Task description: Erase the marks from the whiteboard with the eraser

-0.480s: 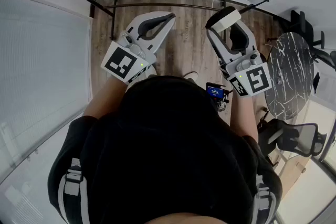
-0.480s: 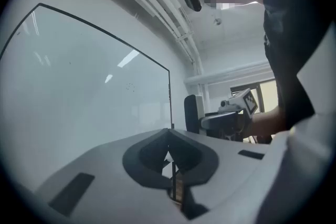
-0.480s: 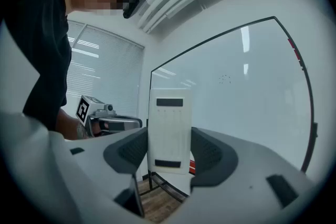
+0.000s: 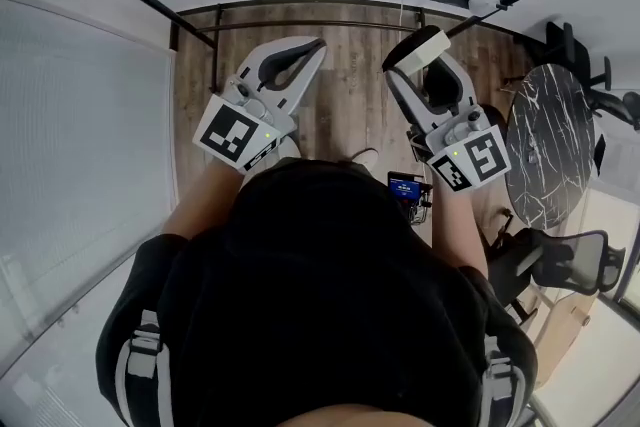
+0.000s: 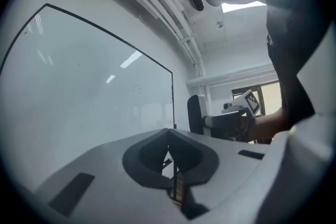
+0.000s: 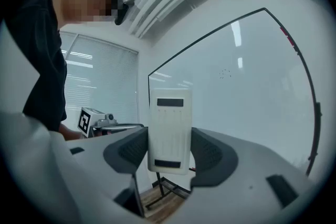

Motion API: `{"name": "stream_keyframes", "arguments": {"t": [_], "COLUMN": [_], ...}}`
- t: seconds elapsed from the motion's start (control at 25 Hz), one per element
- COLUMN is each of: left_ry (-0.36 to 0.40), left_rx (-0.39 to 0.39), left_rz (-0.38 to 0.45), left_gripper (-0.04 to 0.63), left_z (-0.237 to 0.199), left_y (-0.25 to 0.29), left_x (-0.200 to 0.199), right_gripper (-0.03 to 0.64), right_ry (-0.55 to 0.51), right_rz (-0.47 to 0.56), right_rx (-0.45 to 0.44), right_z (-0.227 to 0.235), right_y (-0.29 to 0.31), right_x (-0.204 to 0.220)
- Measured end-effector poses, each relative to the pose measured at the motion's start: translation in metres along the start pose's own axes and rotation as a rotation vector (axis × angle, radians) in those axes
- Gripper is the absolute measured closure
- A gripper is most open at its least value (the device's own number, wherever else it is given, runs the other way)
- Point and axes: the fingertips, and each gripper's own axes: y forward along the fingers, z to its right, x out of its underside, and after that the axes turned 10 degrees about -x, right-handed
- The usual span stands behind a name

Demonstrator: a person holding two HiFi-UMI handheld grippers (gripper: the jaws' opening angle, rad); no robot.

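Right gripper [image 6: 169,150] is clamped on the eraser [image 6: 169,128], a white block pinched by its two long sides. Its long axis runs along the jaws, and its far end sticks out past the tips toward the whiteboard [image 6: 252,97]. Left gripper [image 5: 169,136] has its jaws closed together with nothing between them, and it is held up beside the right one, also facing the board. The whiteboard stands straight ahead of both grippers on a floor stand. The eraser looks apart from the surface, no contact yet. The only marks that can be made out are a faint speckled cluster [image 6: 226,74], above and to the right of the eraser's tip in the right gripper view. So the coming move probably needs a push forward and up-right with the eraser's flat face on the board. In the head view both grippers sit about equally far from the board, but the right one carries the tool. No container in view.
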Motion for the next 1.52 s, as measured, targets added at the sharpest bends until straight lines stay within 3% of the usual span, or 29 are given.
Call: {"name": "stream_keyframes", "arguments": {"t": [0.24, 0.56, 0.64, 0.88, 1.2, 1.52], "left_ry": [-0.018, -0.048, -0.058, -0.056, -0.048, -0.006], "left_rx": [-0.019, -0.005, 0.003, 0.015, 0.012, 0.009], "left_rz": [0.007, 0.006, -0.001, -0.011, -0.016, -0.008], "left_gripper": [0.591, 0.591, 0.591, 0.591, 0.591, 0.591], "left_z": [-0.03, -0.08, -0.091, -0.117, -0.128, -0.131], "left_y": [-0.018, -0.048, -0.055, -0.048, 0.001, 0.092], "left_x": [0.003, 0.01, 0.012, 0.011, 0.008, -0.009], "right_gripper": [0.365, 0.365, 0.365, 0.365, 0.365, 0.365], "right_ry": [-0.024, 0.034, 0.076, 0.039, 0.018, -0.062], "right_rz": [-0.021, -0.01, 0.013, -0.016, -0.032, -0.063], "right_rx": [0.007, -0.043, -0.034, 0.023, 0.046, 0.012], "right_z": [-0.012, -0.05, -0.053, -0.041, 0.014, 0.101], "right_y": [0.033, 0.098, 0.109, 0.128, 0.13, 0.129], "right_x": [0.007, 0.018, 0.02, 0.024, 0.02, 0.004]}}
